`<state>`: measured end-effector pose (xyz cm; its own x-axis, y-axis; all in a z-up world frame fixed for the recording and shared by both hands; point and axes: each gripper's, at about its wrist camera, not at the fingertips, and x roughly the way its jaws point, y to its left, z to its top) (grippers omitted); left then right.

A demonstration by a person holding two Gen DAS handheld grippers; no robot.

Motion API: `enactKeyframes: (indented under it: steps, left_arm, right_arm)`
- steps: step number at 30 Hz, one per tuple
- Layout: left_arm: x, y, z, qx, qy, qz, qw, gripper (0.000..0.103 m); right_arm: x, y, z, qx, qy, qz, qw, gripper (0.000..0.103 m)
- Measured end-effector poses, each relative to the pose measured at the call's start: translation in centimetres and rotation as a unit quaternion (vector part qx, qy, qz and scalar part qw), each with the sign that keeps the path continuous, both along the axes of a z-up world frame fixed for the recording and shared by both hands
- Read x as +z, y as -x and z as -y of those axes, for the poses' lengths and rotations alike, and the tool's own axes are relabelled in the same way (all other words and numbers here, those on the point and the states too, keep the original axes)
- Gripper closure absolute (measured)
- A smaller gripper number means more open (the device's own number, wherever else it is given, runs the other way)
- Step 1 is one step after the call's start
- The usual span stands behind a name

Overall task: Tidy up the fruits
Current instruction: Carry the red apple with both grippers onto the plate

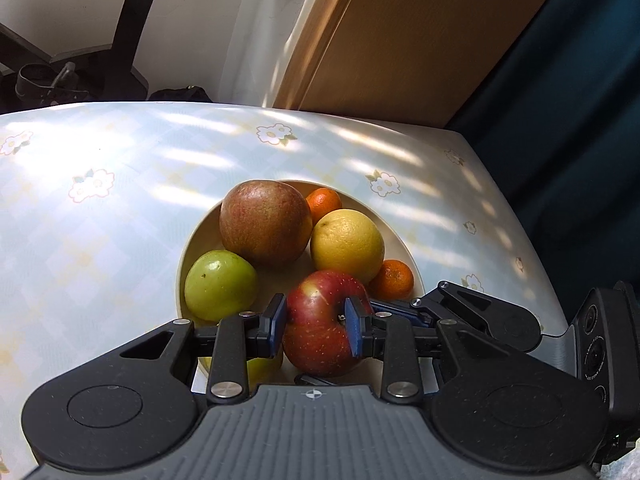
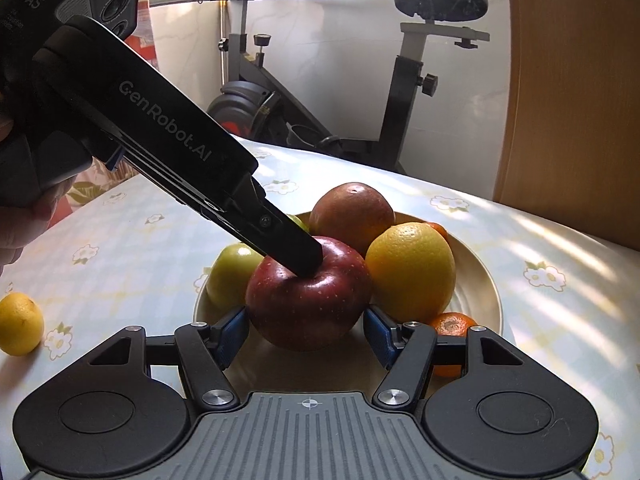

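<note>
A red apple (image 1: 320, 340) hangs low over the near side of a cream bowl (image 1: 188, 248). My left gripper (image 1: 316, 324) is shut on its top, with one blue pad on each side of the stem. In the right wrist view the left gripper (image 2: 306, 262) comes down from the upper left into the stem dimple of the red apple (image 2: 308, 300). My right gripper (image 2: 306, 334) is shut on the apple's sides. The bowl also holds a big russet apple (image 1: 264, 222), a yellow orange (image 1: 347, 246), a green apple (image 1: 219, 285) and two tangerines (image 1: 391, 279).
A lemon (image 2: 20, 324) lies loose on the flowered tablecloth (image 2: 132, 248), left of the bowl (image 2: 488, 292). An exercise bike (image 2: 404, 92) stands behind the table, with a wooden panel (image 1: 420, 40) at the right. The table edge (image 1: 532, 240) drops off to the right.
</note>
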<state>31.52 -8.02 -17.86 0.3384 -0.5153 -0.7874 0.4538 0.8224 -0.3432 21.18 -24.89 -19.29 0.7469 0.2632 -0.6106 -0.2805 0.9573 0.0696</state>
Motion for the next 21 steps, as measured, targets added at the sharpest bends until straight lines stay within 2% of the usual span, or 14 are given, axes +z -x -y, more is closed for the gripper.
enactKeyframes:
  steps: [6,11,16,21]
  left_arm:
    - [0.4,-0.5,-0.8,0.008,0.009,-0.001,0.9999,0.070]
    - [0.2,-0.4,-0.6,0.014,0.011,0.003,0.9998,0.070]
    - [0.1,-0.3,0.0,0.015,-0.001,0.014,0.9998,0.069]
    - [0.1,0.1,0.5,0.022,-0.023,0.040,0.9987,0.066]
  right_arm:
    - [0.1,-1.6,0.4,-0.007,-0.013,-0.007,1.000,0.044]
    - [-0.2,-1.5,0.6,-0.009,-0.022,-0.002,1.000,0.044]
    - [0.1,-1.6,0.1,-0.027,-0.018,-0.014,0.999,0.043]
    - [0.5,-0.5,-0.4,-0.042,-0.013,-0.014,0.999,0.042]
